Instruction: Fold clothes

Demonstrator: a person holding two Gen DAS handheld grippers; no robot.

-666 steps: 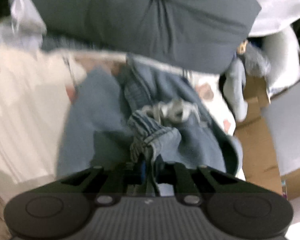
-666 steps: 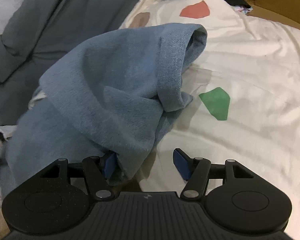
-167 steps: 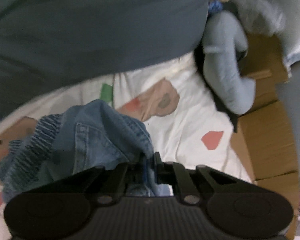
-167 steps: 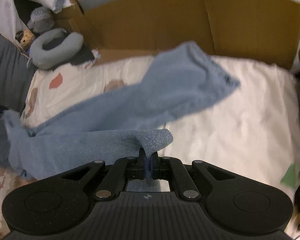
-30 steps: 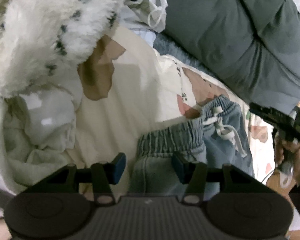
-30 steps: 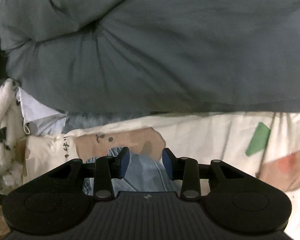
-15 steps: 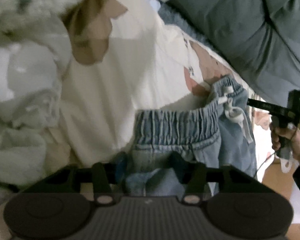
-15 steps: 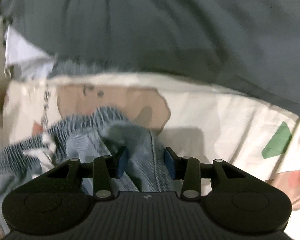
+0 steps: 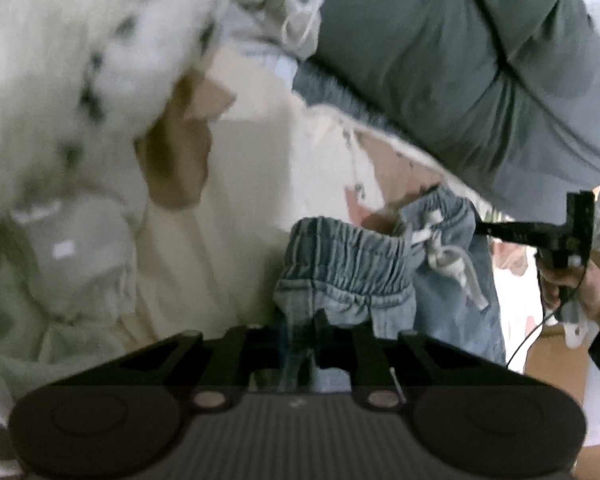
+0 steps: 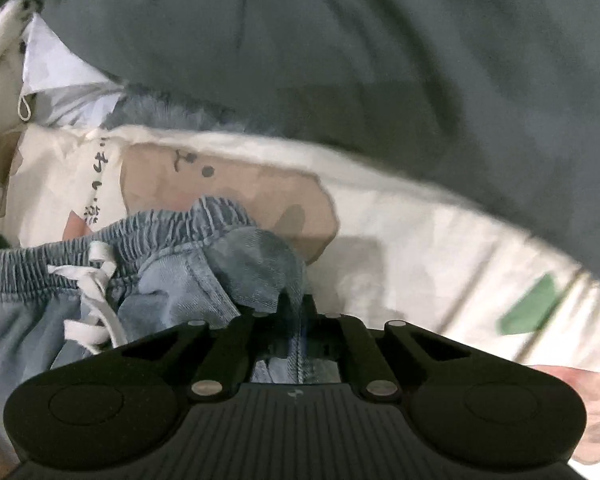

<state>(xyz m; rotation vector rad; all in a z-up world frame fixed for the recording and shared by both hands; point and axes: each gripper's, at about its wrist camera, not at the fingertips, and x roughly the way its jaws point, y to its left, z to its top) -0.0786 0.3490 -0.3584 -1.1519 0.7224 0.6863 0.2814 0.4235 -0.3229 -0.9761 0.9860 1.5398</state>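
Since second ago, both grippers gone from spread to pinching jeans.

Left wrist view: my left gripper (image 9: 300, 344) closing on waistband of jeans (image 9: 340, 268), fabric between jaws, tilted steeply down. Right hand (image 9: 572, 284) far right. Jeans lie on bedsheet (image 9: 236, 184), near grey duvet (image 9: 460, 60).

Right wrist view: right gripper (image 10: 296, 312) pressed together on denim beside drawstring (image 10: 96, 288), pointing down. Advice: lift both corners level, keep waistband taut.

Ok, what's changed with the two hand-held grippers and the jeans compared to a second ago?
Both have taken hold at the waist of the jeans. The left hand-held gripper, open around the elastic waistband a second ago, is closing with denim between its pads. The right hand-held gripper, then open above the sheet, is now shut on a denim fold. The grey duvet and white drawstring look unchanged.
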